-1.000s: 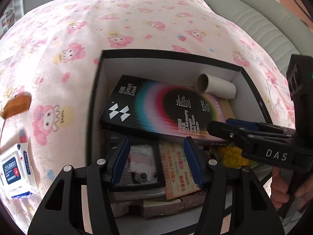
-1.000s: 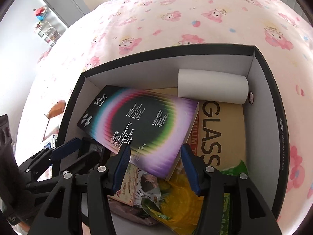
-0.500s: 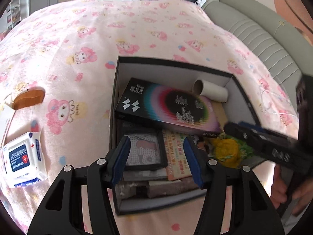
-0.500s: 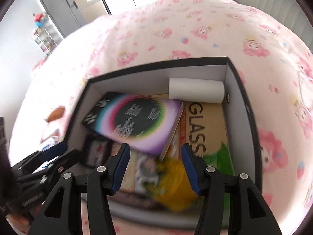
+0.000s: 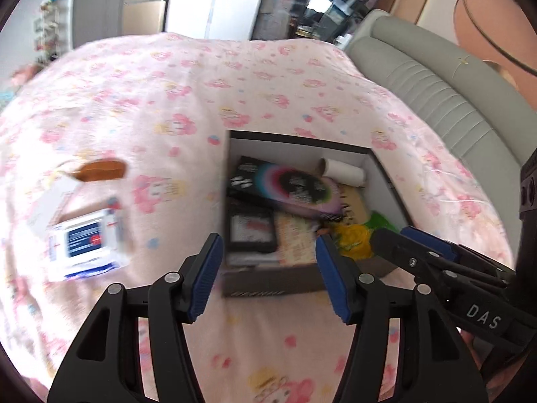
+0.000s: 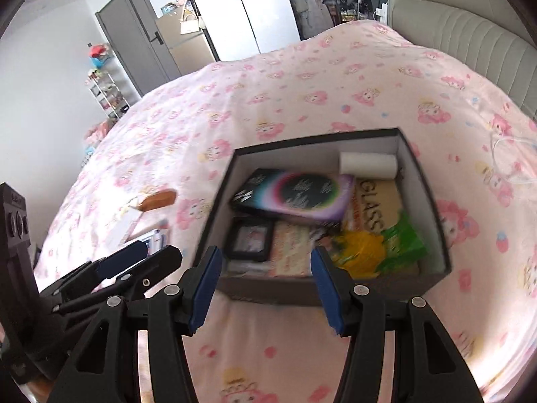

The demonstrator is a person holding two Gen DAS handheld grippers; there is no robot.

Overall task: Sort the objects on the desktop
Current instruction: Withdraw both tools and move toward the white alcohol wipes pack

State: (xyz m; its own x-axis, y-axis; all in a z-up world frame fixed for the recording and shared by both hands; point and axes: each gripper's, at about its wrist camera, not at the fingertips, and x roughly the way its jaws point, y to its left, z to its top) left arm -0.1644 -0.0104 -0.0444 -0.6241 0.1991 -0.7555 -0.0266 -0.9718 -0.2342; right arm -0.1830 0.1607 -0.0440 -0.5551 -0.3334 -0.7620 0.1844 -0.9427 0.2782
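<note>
Blue pads on our left gripper [image 5: 266, 277] stand spread with nothing between them, and our right gripper [image 6: 265, 283] is spread and empty as well. A second ago both sat low over the black box [image 6: 335, 290], the fingers nearly inside it above the packets; now both have drawn back and up, so the whole box lies ahead of the fingertips with bare pink quilt [image 5: 268, 336] between us and its near wall. We judge that the rainbow-printed box [image 6: 295, 194] has been dropped off and that we are free for the next item. It rests in the far half of the black box, propped on the things beneath it and a little tilted, its long axis running left to right across our view and slanting slightly away, the logo end pointing left. Beyond it the white roll [image 6: 367, 165] lies against the far wall, its long axis also left to right. Nearer us sit a black-framed card [image 6: 250, 239], a yellow and green packet [image 6: 379, 248] and a tan "GLASS" sleeve [image 6: 376, 201]. Outside the box, off to the left of the left gripper, the wipes pack [image 5: 85, 245] and, farther out, a brown comb [image 5: 102, 169] wait unsorted on the quilt, with pale cards we cannot identify beside them.
</note>
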